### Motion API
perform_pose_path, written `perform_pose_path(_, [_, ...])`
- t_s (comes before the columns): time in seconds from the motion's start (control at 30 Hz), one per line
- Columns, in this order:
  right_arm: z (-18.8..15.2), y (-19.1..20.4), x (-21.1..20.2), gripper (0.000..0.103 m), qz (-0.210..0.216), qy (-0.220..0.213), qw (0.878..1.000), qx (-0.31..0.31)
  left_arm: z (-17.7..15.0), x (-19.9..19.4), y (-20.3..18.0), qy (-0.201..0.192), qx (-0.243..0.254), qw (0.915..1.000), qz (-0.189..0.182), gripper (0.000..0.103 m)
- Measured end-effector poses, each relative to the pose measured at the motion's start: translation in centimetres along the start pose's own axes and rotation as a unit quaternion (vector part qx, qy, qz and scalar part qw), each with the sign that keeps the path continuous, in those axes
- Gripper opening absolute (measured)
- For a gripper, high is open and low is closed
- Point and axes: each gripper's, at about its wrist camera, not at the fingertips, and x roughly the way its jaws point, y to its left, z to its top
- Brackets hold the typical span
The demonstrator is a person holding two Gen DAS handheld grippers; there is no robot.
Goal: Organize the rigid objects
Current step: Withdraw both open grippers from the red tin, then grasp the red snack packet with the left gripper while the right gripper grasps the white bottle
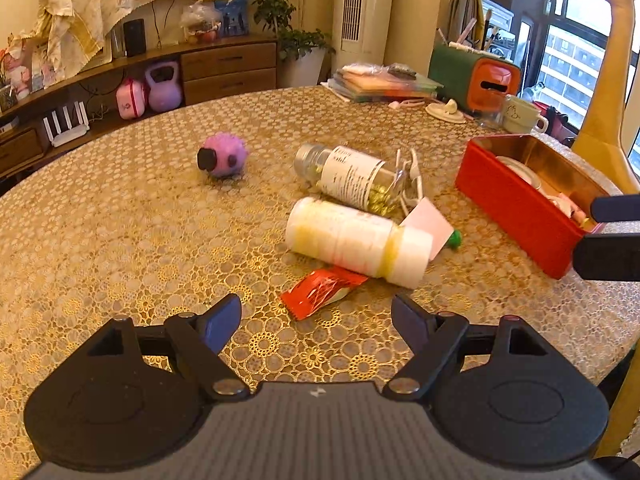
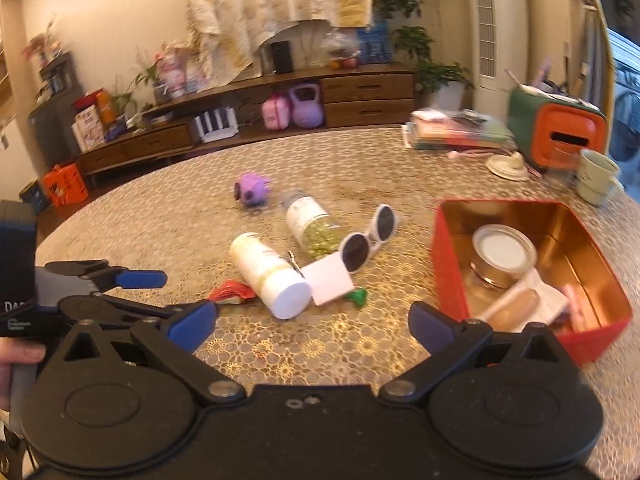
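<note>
Beside the scatter of small things on the lace-patterned table [image 1: 120, 240] sat a red tin box [image 2: 452, 280] with a shiny gold lining, open at the top. It held a round metal can with a pale lid [image 2: 502, 250], a tan rounded piece I could not identify, some white paper and a pink bit in the corner. Left of the box lay a white plastic bottle [image 2: 268, 272] on its side, a clear bottle of yellow-green capsules [image 2: 316, 228], white-framed sunglasses [image 2: 370, 236], a white card [image 2: 330, 280], a small green thing [image 2: 358, 296] and a crinkled red wrapper [image 1: 320, 290] — with a spiky purple ball [image 1: 224, 156] farther off. The left gripper [image 1: 316, 322] hung near the wrapper, jaws spread wide, empty and touching nothing. The right gripper [image 2: 314, 326] — jaws likewise apart, blue pads [image 2: 192, 324] bare — hovered just short of the white bottle, the box at its right side.
</note>
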Motion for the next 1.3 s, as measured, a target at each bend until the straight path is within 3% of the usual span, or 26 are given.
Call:
perform_pose_path(0.43, [1.0, 1.1, 6.2, 0.100, -0.006, 0.036, 0.999, -0.004, -0.6, 2.8, -0.5, -0.001, 0.031, 0.9995, -0.001, 0.082])
perform_pose_path(0.7, [1.7, 1.2, 9.6, 0.089, -0.012, 0.061, 0.998, 0.013, -0.4, 4.0, -0.6, -0.008, 0.045, 0.9990, -0.002, 0.082])
perform_pose_path(0.93, [2.6, 3.1, 11.0, 0.077, -0.004, 0.066, 0.998, -0.023, -0.3, 4.5, -0.7, -0.021, 0.047, 0.9987, -0.002, 0.082])
perform_pose_path(1.1, [2.9, 3.8, 12.2, 0.070, -0.004, 0.074, 0.997, -0.036, -0.2, 4.8, -0.6, -0.025, 0.044, 0.9987, -0.008, 0.077])
perform_pose_path(1.2, [2.8, 4.1, 12.9, 0.064, -0.003, 0.082, 0.996, -0.039, -0.3, 5.1, -0.7, -0.020, 0.040, 0.9989, -0.014, 0.064])
perform_pose_path(1.3, [2.7, 4.4, 13.3, 0.063, -0.010, 0.085, 0.995, -0.047, -0.5, 5.1, -0.8, -0.024, 0.042, 0.9987, -0.015, 0.062])
